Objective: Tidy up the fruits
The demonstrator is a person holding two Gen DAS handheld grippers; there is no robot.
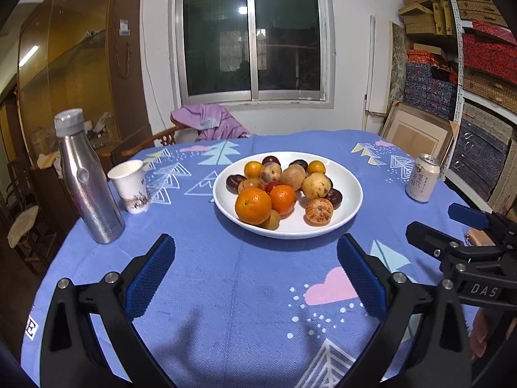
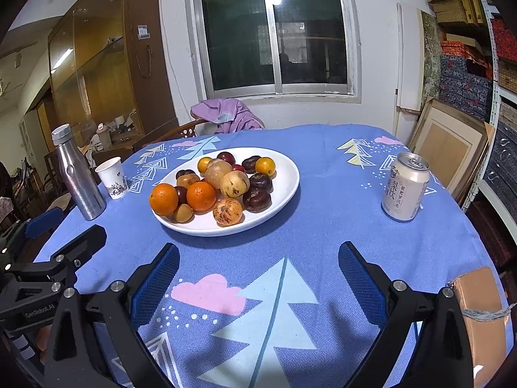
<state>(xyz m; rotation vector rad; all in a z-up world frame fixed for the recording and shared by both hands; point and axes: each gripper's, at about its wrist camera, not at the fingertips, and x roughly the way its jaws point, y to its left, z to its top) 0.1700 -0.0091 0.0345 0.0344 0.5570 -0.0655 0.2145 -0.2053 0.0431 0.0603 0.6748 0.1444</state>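
Observation:
A white plate (image 1: 349, 181) (image 2: 287, 174) stands mid-table, piled with several fruits: two oranges (image 1: 253, 206) (image 2: 163, 199), small yellow citrus, tan speckled fruits (image 1: 319, 210) (image 2: 227, 211) and dark purple ones (image 2: 257, 199). My left gripper (image 1: 257, 245) hovers open over the blue cloth, short of the plate's near rim, nothing between its fingers. My right gripper (image 2: 258, 252) is also open and empty, to the right of the left one; it shows at the right edge of the left wrist view (image 1: 433, 223), and the left gripper (image 2: 64, 226) shows at the left edge of the right wrist view.
A steel bottle (image 1: 89, 181) (image 2: 77, 177) and a paper cup (image 1: 131, 186) (image 2: 113, 177) stand left of the plate. A drink can (image 1: 423, 177) (image 2: 405, 187) stands at the right. The round table (image 1: 226, 291) has a chair with purple clothing (image 1: 210, 123) behind it.

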